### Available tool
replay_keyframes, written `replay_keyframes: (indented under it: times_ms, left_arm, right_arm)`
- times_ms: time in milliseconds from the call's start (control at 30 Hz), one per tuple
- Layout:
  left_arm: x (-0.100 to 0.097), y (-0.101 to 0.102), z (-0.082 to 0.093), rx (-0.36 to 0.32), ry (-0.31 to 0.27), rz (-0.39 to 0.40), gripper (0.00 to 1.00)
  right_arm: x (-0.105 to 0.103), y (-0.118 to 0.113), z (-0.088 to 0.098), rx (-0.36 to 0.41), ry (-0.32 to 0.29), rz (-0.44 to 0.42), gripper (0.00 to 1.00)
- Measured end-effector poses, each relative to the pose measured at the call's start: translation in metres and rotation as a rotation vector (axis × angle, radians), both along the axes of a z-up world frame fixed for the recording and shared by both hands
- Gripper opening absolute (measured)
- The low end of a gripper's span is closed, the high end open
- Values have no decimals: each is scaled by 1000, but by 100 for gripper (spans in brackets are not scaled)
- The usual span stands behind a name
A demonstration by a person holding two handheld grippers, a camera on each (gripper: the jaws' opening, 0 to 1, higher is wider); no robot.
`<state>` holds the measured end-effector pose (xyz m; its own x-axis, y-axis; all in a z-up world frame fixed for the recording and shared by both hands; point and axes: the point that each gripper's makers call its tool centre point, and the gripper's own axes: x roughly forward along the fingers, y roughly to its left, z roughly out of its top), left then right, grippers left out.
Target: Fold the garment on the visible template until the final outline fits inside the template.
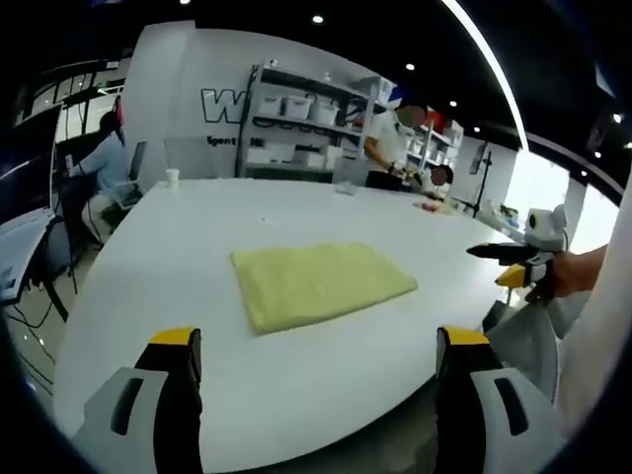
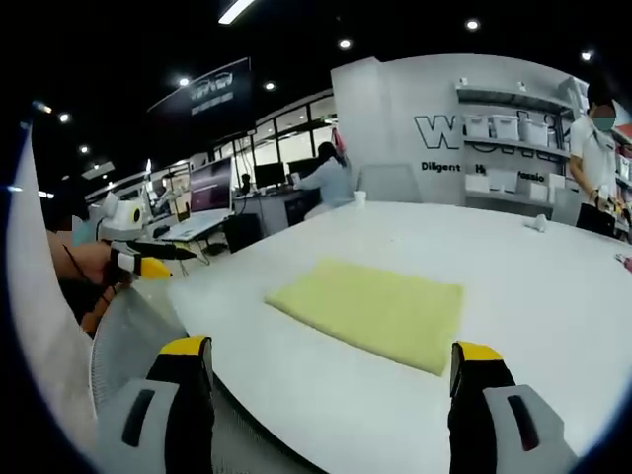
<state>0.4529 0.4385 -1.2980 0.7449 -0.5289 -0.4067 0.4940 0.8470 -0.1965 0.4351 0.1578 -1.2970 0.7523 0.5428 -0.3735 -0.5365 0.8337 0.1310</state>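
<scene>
A yellow garment (image 1: 321, 283) lies folded into a flat rectangle near the middle of a large white bench (image 1: 197, 247), with bare bench surface all around it. In the left gripper view the left tongs (image 1: 318, 346) hang over the near edge of the bench with their jaws wide apart and nothing between them, short of the garment. The right tongs (image 2: 332, 355) stand the same way in the right gripper view, jaws apart and empty, near the bench edge and clear of the cloth. Each view catches the other tongs at its side, held in a hand (image 1: 578, 272) off the bench edge. On the far side of the bench stands a small white cup (image 1: 172, 178), and beyond it are shelves (image 1: 296, 123) with white boxes.
</scene>
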Motion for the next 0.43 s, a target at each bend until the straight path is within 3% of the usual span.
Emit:
replay_keyframes:
  times_ms: [433]
  left_arm:
    - [3,-4,-2,-67,-23,33,99]
  right_arm:
    - [3,-5,-1,36,8,-32,99]
